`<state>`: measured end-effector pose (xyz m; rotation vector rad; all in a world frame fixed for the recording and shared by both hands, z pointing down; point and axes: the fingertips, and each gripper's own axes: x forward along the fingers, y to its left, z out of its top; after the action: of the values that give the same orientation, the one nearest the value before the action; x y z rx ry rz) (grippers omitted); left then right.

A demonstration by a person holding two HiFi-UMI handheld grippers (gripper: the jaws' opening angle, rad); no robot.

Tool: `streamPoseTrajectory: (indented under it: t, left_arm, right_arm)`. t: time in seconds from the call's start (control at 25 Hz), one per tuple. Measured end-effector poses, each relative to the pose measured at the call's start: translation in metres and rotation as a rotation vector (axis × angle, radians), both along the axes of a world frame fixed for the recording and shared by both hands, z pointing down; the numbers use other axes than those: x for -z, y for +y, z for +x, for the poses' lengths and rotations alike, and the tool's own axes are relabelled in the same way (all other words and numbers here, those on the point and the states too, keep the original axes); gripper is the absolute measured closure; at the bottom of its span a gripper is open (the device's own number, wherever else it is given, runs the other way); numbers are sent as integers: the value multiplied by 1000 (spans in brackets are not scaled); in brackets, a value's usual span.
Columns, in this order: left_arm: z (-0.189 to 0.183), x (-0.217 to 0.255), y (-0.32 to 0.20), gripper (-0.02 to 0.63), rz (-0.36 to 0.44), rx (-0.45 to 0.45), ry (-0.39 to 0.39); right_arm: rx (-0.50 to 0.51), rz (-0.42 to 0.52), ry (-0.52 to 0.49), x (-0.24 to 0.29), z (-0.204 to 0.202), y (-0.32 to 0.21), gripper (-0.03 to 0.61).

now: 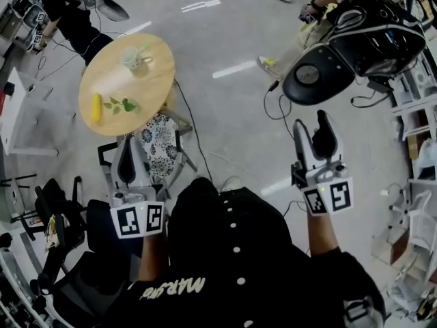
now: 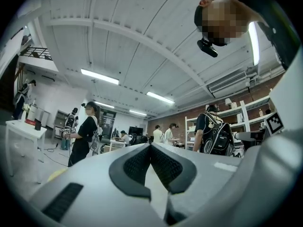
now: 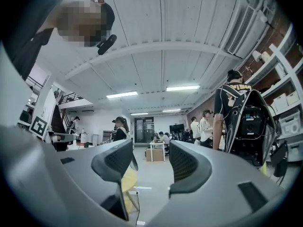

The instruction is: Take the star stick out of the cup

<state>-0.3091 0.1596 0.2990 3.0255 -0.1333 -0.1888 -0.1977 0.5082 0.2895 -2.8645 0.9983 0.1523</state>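
A pale cup (image 1: 132, 59) stands on the far side of a round wooden table (image 1: 147, 87) at the head view's upper left. The greenish star stick (image 1: 144, 47) pokes out of it, tilted right. A yellow piece (image 1: 96, 106) and a green leafy sprig (image 1: 121, 105) lie nearer on the same table. My left gripper (image 1: 131, 161) is held short of the table with its jaws shut and empty, pads (image 2: 142, 162) meeting. My right gripper (image 1: 313, 139) hangs over the floor well right of the table, open, nothing between its fingers (image 3: 189, 164).
A chair with a floral cushion (image 1: 158, 142) stands between me and the table. A black office chair (image 1: 321, 74) and a person with equipment are at the upper right. A white table (image 1: 20, 115) is at the left, shelving (image 1: 416, 115) at the right, and cables (image 1: 198, 142) lie on the floor.
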Motion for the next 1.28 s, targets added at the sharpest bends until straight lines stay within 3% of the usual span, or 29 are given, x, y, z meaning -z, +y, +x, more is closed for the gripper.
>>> streamPoseTrajectory:
  t: [0.24, 0.56, 0.92, 1.28]
  left_arm:
    - [18, -4, 17, 618, 17, -10, -17]
    - [72, -4, 19, 618, 29, -34, -6]
    - [190, 5, -7, 618, 34, -25, 42]
    - [266, 24, -74, 618, 35, 23, 70]
  right_arm:
    - [-11, 11, -11, -7, 14, 17, 344]
    - [-41, 12, -9, -10, 61, 24, 347]
    - [-52, -11, 29, 5, 176, 3, 348]
    - [-6, -36, 44, 22, 263, -67, 350]
